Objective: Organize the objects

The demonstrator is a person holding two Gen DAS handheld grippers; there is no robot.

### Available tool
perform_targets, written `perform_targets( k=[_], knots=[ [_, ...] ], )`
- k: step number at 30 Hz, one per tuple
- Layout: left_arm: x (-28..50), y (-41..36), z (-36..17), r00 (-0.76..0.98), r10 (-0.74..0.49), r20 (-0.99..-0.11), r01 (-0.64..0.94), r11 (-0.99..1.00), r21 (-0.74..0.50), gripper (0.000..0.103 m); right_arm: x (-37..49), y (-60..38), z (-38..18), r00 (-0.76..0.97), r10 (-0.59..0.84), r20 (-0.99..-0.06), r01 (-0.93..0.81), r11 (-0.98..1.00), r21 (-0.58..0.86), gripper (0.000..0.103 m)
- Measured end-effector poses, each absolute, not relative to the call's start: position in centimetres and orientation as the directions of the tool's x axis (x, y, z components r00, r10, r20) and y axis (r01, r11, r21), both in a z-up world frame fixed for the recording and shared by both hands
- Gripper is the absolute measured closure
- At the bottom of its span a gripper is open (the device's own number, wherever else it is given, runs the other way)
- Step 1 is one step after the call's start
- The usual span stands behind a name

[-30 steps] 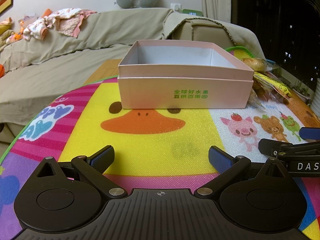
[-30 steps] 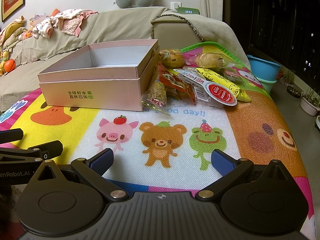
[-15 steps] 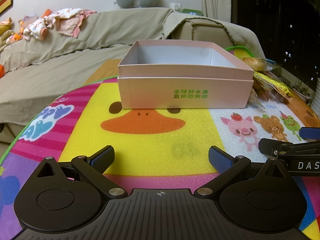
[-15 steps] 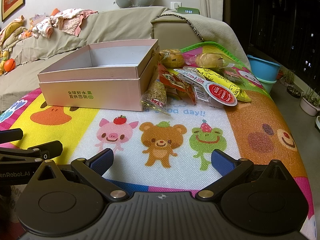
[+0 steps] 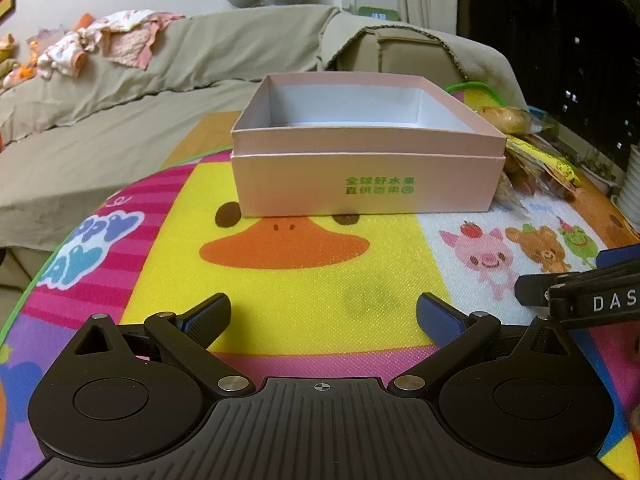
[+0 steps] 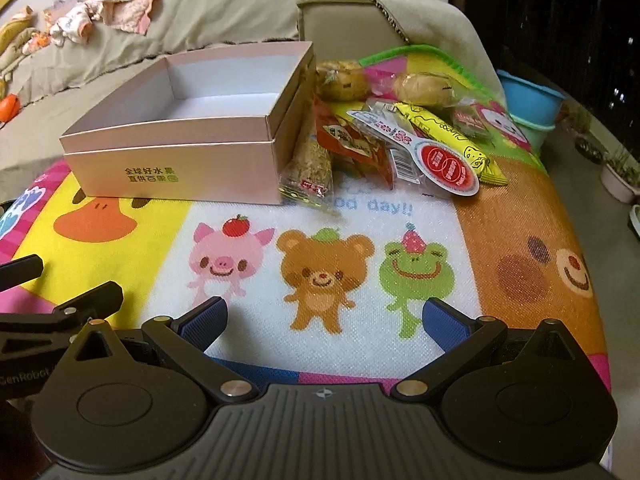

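An empty pink box (image 5: 366, 184) (image 6: 180, 172) with green print stands on a cartoon play mat (image 5: 320, 276) (image 6: 320, 272). Packaged snacks lie heaped right of the box: a grainy bar (image 6: 310, 170), a red packet (image 6: 348, 140), a round red-and-white label packet (image 6: 444, 166), a yellow packet (image 6: 452, 140) and two wrapped buns (image 6: 424, 86). My left gripper (image 5: 323, 312) is open low over the mat, well short of the box. My right gripper (image 6: 324, 318) is open too, raised above the mat near its front, with nothing between its fingers.
A sofa (image 5: 120, 120) draped in beige cloth lies behind the mat, with clothes (image 5: 104, 44) piled on it. Blue and green bowls (image 6: 528, 100) stand on the floor at the right, beside potted plants (image 6: 616, 172). The mat's right edge drops to the floor.
My right gripper has risen and tipped downward, so the box and snacks sit lower in its view. The left gripper has stayed put.
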State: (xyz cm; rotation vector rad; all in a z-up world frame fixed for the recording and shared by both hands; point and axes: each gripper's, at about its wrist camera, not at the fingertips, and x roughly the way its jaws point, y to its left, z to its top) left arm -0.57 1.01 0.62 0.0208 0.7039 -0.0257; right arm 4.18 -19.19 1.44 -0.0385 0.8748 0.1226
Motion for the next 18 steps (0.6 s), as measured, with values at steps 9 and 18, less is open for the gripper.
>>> perform_targets(
  k=[9, 18],
  knots=[
    [1.8, 4.4, 5.7, 0.830, -0.056, -0.555, 0.051, 0.998, -0.024, 0.000, 3.9, -20.5, 5.8, 0.722, 0.147, -0.676, -0.140, 0.988, 0.065, 0.000],
    [8.3, 6.9, 6.9, 0.830, -0.021, -0.557, -0.016, 0.998, -0.061, 0.003, 5.0, -23.4, 11.1, 0.857, 0.144, -0.496, -0.149, 0.988, 0.030, 0.000]
  ],
)
